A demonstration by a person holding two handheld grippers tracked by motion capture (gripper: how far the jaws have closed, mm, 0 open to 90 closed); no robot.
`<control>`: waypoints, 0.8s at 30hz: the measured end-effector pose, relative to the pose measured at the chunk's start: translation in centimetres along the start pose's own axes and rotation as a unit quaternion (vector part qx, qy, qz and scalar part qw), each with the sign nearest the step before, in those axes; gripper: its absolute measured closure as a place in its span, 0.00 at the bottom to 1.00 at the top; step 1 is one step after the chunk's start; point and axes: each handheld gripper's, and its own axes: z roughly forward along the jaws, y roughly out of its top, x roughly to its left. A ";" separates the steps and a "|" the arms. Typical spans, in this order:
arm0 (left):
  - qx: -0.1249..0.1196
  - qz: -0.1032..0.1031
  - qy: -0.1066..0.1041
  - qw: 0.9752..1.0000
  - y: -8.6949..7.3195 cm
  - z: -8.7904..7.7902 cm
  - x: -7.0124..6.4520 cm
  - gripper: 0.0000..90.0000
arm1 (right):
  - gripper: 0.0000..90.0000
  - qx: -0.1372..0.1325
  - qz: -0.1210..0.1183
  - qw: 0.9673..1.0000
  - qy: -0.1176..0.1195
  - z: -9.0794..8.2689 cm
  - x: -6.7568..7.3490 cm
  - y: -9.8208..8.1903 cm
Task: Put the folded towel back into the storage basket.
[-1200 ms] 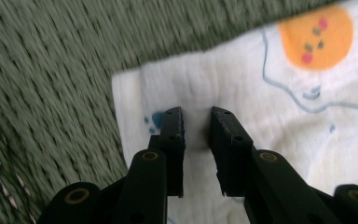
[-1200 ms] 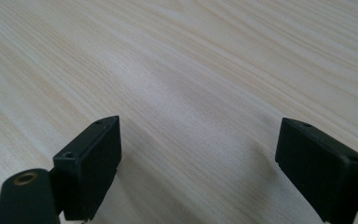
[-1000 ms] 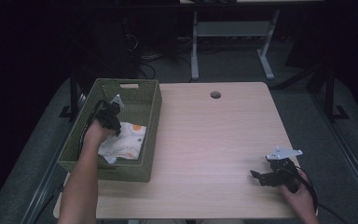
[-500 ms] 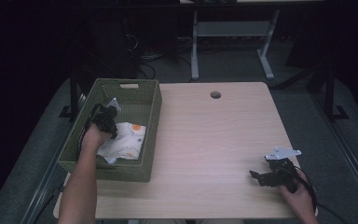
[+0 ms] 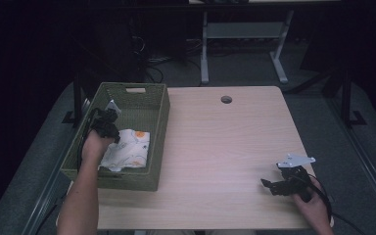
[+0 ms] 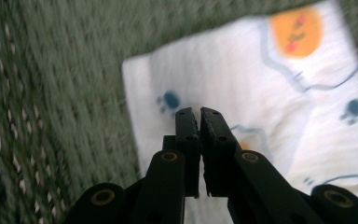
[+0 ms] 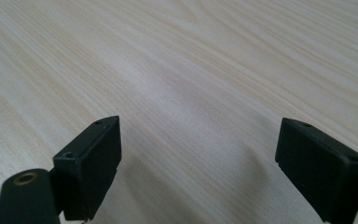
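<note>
A white cloth (image 5: pixel 132 147) printed with orange and blue shapes lies on the floor of a green woven basket (image 5: pixel 161 105) at the table's left. My left gripper (image 5: pixel 113 136) reaches into the basket over the cloth's left part. In the left gripper view its jaws (image 6: pixel 199 114) stand pressed together just above the cloth (image 6: pixel 270 88), and I see nothing pinched between them. My right gripper (image 5: pixel 268 184) rests low over the bare wooden table (image 5: pixel 215 142) at the front right. Its jaws (image 7: pixel 198 154) are wide apart with only tabletop (image 7: pixel 191 70) between them.
The basket's walls (image 6: pixel 51 102) close in around the left gripper. A round cable hole (image 5: pixel 226 99) sits near the table's far edge. Beyond the table stand desk legs and cables on a dark floor.
The left hand has shifted slightly inside the basket, staying over the cloth. The right hand and its gripper have kept still.
</note>
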 end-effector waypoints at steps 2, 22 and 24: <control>-0.005 0.005 -0.024 1.000 0.3 0.0 -0.5 0.98 | 0.15 0.000 -0.001 1.000 0.000 0.1 0.0 0.0; -0.003 0.046 0.019 0.999 0.4 -0.4 -2.3 0.83 | 0.15 0.005 -0.002 1.000 0.001 0.3 0.1 0.1; -0.006 0.044 0.016 0.999 0.2 -1.1 -2.5 0.82 | 0.15 0.004 -0.007 1.000 0.002 0.3 0.1 0.2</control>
